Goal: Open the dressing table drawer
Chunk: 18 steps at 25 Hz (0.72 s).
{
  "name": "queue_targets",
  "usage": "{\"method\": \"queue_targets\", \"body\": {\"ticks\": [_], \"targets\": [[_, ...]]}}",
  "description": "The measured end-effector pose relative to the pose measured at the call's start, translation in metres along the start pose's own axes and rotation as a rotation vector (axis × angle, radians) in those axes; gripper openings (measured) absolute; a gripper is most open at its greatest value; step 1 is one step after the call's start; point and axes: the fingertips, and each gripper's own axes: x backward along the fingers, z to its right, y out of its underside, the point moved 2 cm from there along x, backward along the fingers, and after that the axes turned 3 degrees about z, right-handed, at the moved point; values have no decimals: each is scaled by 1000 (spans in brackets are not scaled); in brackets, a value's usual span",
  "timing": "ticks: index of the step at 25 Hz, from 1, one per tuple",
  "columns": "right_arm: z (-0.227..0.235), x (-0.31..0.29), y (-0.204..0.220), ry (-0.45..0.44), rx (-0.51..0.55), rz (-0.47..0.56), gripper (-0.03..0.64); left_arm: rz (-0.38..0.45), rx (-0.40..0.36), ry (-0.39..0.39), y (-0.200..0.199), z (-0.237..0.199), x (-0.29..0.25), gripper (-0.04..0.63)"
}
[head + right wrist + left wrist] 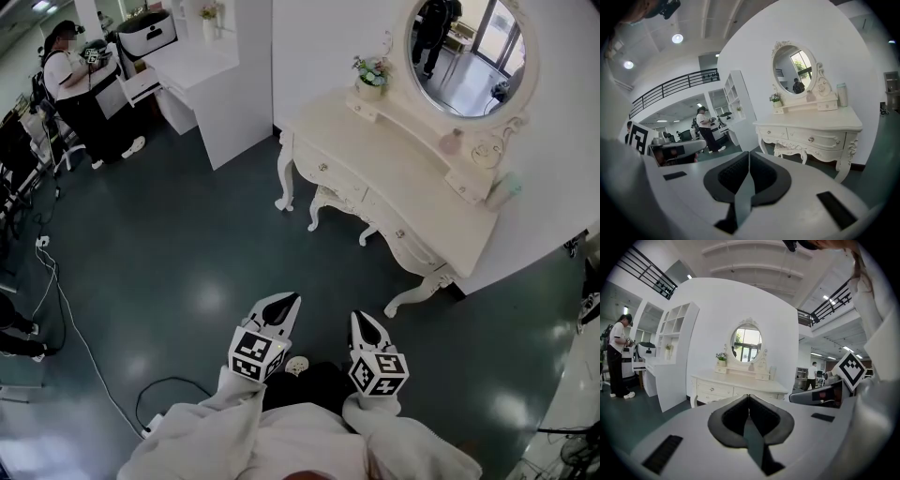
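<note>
Black-padded left tongs [287, 300] [748, 396]: jaws pressed together along their full length, pinching nothing and touching nothing. They hang over the floor [187, 244] at 6 o'clock in the head view. Right tongs [362, 319] [748, 153], just beside them: jaws likewise pressed together, empty, clear of all furniture. The left unit's marker cube [255, 354] is white, printed with black square patterns; the right unit bears a matching one. These are coded patterns, not legible text.

Floor: dark teal, smooth and glossy, with lamp reflections. A person [70, 80] in a white top stands at 10 o'clock near a white shelf unit [230, 75].

Desk [412, 183]: cream-white painted finish, curved carved legs, scalloped apron. It is set against the white wall at 1 o'clock from the tongs and well apart from them. Two drawers sit side by side in its front, the left drawer [328, 176] [712, 389] [771, 133] and the right drawer [403, 239] [813, 139]. Each has a small round metallic knob, and both are flush and closed. On the back ledge stand a small flower pot [371, 82] at the left and an oval mirror [466, 52] in an ornate frame at the centre.
</note>
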Motion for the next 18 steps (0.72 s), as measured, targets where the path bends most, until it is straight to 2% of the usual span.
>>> {"method": "queue_targets", "body": {"ticks": [9, 18], "targets": [[6, -1, 6, 32, -13, -20, 37, -31, 23, -12, 13, -7, 4, 17], [18, -39, -9, -1, -15, -26, 37, -27, 21, -61, 5, -33, -21, 17]]}}
